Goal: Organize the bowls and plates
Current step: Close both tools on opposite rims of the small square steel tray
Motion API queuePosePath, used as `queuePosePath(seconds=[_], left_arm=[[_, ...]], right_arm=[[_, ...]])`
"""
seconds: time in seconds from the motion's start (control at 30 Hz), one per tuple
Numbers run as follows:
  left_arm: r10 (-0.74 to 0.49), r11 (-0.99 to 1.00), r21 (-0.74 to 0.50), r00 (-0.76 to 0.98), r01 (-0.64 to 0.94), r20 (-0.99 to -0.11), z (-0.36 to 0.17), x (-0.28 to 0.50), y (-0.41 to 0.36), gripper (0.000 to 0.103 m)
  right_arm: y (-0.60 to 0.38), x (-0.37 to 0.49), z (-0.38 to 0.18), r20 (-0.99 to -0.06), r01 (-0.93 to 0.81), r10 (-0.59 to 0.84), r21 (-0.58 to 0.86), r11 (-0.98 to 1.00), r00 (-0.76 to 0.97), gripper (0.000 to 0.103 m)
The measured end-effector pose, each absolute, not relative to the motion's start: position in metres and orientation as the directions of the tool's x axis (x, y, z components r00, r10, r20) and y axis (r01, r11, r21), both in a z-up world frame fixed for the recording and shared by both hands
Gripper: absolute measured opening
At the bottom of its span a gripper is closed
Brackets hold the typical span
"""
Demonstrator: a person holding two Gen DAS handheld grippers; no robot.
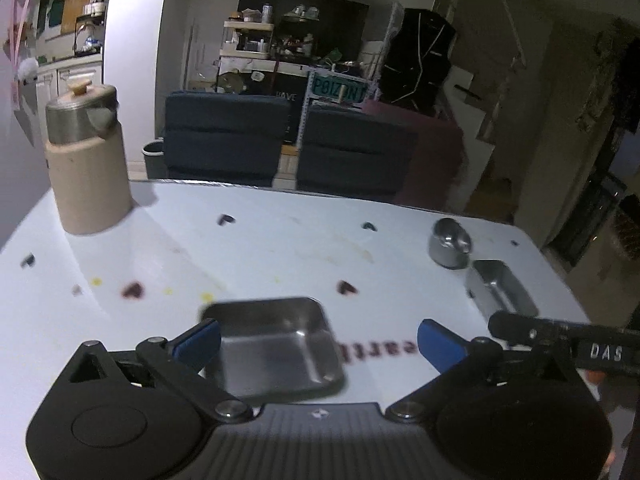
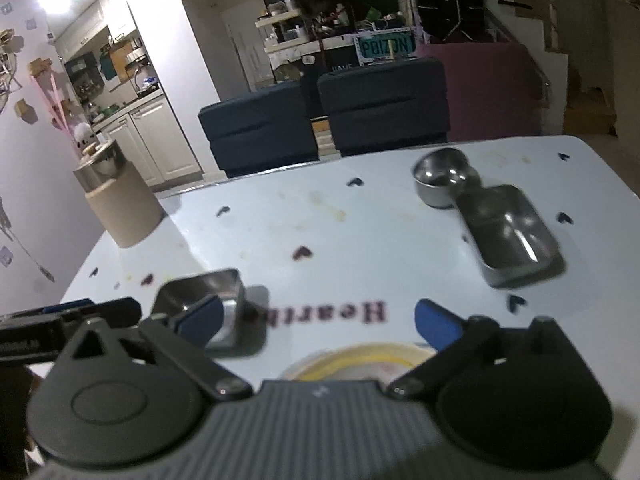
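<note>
A square steel dish (image 1: 276,344) lies on the white table under my left gripper (image 1: 320,340), whose blue pads stand wide apart and touch nothing. Farther right sit a rectangular steel tray (image 1: 500,290) and a small round steel bowl (image 1: 450,242). In the right wrist view the same square dish (image 2: 218,300) is at the lower left, the rectangular tray (image 2: 512,236) and round bowl (image 2: 438,178) at the upper right. My right gripper (image 2: 318,322) is open above a plate with a yellow rim (image 2: 360,362), apart from it.
A beige canister with a steel lid (image 1: 86,160) stands at the table's (image 1: 280,248) far left corner. Dark blue seats (image 1: 224,140) and a maroon one (image 1: 432,152) stand beyond the far edge. The right gripper's body (image 1: 568,340) shows at the lower right of the left view.
</note>
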State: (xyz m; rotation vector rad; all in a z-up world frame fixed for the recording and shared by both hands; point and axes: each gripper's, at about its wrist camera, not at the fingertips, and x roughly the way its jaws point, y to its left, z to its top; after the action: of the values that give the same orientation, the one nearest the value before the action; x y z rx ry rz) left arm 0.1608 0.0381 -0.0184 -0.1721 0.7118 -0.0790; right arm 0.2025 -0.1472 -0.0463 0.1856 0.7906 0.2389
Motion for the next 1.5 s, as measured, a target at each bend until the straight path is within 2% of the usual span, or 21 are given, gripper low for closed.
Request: queuePosePath(seconds=[0.23, 0.33, 0.4, 0.43, 0.47, 0.5, 0.57, 0.67, 0.83, 0.9, 1.0, 1.03, 1.1, 1.5], left_arm=[[-0.066, 0.992, -0.124, 0.703, -0.032, -0.708, -0.039, 0.196, 0.073, 0.103], [-0.061, 0.988, -0.139, 0.664, -0.066, -0.745, -0.056, 0.212, 0.088, 0.102], [-0.053, 0.986, -0.141, 0.637, -0.089, -0.769, -0.068, 0.222, 0.098, 0.096], [-0.052, 0.985, -0.143, 0.625, -0.097, -0.779, -0.072, 0.225, 0.102, 0.088], [-0.056, 0.982, -0.154, 0.611, -0.109, -0.790, -0.077, 0.229, 0.107, 0.081], [-0.062, 0.978, -0.168, 0.598, -0.123, -0.799, -0.082, 0.233, 0.112, 0.079], [-0.070, 0.971, -0.188, 0.583, -0.145, -0.810, -0.091, 0.238, 0.120, 0.072], [-0.083, 0.963, -0.209, 0.556, -0.167, -0.827, -0.104, 0.244, 0.129, 0.063], [-0.105, 0.961, -0.222, 0.525, -0.165, -0.845, -0.115, 0.247, 0.133, 0.055], [-0.116, 0.961, -0.228, 0.520, -0.157, -0.846, -0.118, 0.247, 0.133, 0.052], [-0.140, 0.962, -0.239, 0.510, -0.134, -0.849, -0.121, 0.247, 0.130, 0.039], [-0.149, 0.961, -0.245, 0.509, -0.127, -0.848, -0.121, 0.247, 0.129, 0.028], [-0.166, 0.958, -0.261, 0.503, -0.124, -0.848, -0.122, 0.246, 0.128, 0.018], [-0.169, 0.949, -0.296, 0.611, -0.112, -0.773, -0.078, 0.209, 0.133, 0.018]], right_arm=[[-0.114, 0.243, -0.059, -0.737, -0.143, 0.258, 0.216, 0.966, 0.624, 0.102], [-0.105, 0.261, -0.070, -0.763, -0.158, 0.312, 0.271, 0.950, 0.566, 0.089], [-0.100, 0.273, -0.080, -0.777, -0.151, 0.351, 0.321, 0.935, 0.522, 0.082], [-0.096, 0.279, -0.086, -0.781, -0.157, 0.368, 0.336, 0.929, 0.505, 0.078], [-0.092, 0.283, -0.091, -0.785, -0.163, 0.375, 0.341, 0.926, 0.492, 0.069], [-0.087, 0.288, -0.097, -0.790, -0.170, 0.384, 0.346, 0.923, 0.478, 0.061], [-0.080, 0.295, -0.107, -0.794, -0.182, 0.398, 0.355, 0.917, 0.459, 0.052], [-0.070, 0.300, -0.117, -0.797, -0.190, 0.419, 0.374, 0.908, 0.435, 0.050], [-0.049, 0.305, -0.128, -0.811, -0.223, 0.425, 0.364, 0.904, 0.401, 0.039], [-0.043, 0.308, -0.132, -0.813, -0.230, 0.430, 0.366, 0.902, 0.393, 0.027], [-0.034, 0.308, -0.135, -0.819, -0.235, 0.421, 0.354, 0.905, 0.389, 0.014], [-0.032, 0.308, -0.135, -0.821, -0.238, 0.414, 0.344, 0.908, 0.392, 0.014], [-0.029, 0.306, -0.134, -0.822, -0.252, 0.412, 0.335, 0.908, 0.392, 0.012], [-0.040, 0.280, -0.107, -0.777, -0.270, 0.473, 0.391, 0.880, 0.416, 0.010]])
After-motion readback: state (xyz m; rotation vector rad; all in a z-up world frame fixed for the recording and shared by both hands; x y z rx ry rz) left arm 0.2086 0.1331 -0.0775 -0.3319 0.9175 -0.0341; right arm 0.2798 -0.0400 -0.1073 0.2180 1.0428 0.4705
